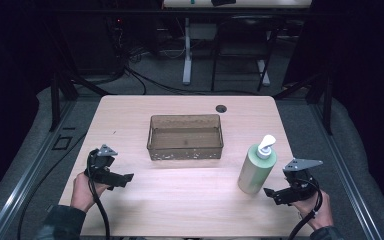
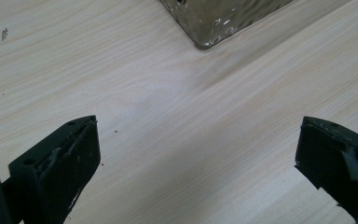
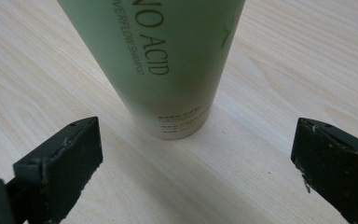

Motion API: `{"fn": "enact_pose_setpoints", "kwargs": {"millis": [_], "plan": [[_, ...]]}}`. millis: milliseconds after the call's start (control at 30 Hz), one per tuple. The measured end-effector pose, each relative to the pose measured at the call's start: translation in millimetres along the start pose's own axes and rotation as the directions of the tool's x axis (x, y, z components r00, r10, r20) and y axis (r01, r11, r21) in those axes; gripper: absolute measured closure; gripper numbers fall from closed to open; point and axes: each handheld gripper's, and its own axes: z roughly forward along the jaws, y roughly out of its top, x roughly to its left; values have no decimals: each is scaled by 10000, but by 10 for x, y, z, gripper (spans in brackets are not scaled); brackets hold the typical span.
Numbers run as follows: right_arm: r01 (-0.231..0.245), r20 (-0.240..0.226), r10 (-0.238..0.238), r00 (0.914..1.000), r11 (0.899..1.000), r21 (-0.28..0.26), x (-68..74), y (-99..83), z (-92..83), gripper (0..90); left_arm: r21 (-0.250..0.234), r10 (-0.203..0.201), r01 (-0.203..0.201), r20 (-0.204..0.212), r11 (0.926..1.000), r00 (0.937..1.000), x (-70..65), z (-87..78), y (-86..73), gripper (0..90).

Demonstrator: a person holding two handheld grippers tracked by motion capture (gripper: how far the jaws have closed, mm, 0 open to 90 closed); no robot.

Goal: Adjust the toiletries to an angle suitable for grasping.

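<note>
A pale green shampoo pump bottle point(image 1: 256, 169) with a white pump stands upright on the wooden table, right of centre. In the right gripper view the bottle point(image 3: 168, 60) stands just ahead of the jaws, apart from them. My right gripper point(image 1: 271, 193) is held low near the bottle's base, open and empty; its midpoint point(image 3: 196, 163) is over bare wood. A clear brownish plastic bin point(image 1: 185, 137) sits mid-table; its corner point(image 2: 214, 23) shows in the left gripper view. My left gripper point(image 1: 125, 178) rests at the table's left, open, with its midpoint point(image 2: 198, 161) over bare table.
A small round cable hole point(image 1: 221, 108) is in the table near its far edge. Black cables trail from both grippers over the front edge. Beyond the table stand desk legs point(image 1: 186, 50) and floor cables in a dark room.
</note>
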Motion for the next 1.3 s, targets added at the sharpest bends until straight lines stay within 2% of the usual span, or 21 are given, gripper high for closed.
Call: {"fn": "enact_pose_setpoints", "kwargs": {"millis": [367, 500, 700, 933, 1033, 1300], "plan": [[8, -98, -11, 10000, 9995, -324, 40, 36, -24, 5, 52, 62, -62, 73, 10000, 10000, -11, 28, 19, 0], [-24, -165, 14, 9999, 9981, -620, 49, 63, -54, 2, 37, 94, -94, 52, 9999, 9999, -20, 23, 19, 0], [-28, -169, 8, 9999, 9930, -1184, 94, 153, -113, 0, 37, 160, -160, 35, 9999, 9999, -27, 23, 22, 0], [34, -295, -80, 9995, 9880, -1543, 119, 249, -117, 0, 42, 203, -203, 36, 9998, 9998, -33, 26, 30, 0], [195, -294, -250, 9993, 9841, -1765, 148, 315, -120, 0, 45, 207, -207, 37, 9998, 9998, -34, 25, 31, 0], [269, -165, -310, 9994, 9776, -2089, 171, 429, -112, 0, 8, 223, -223, 37, 9998, 9997, -43, 30, 33, 0]]}}
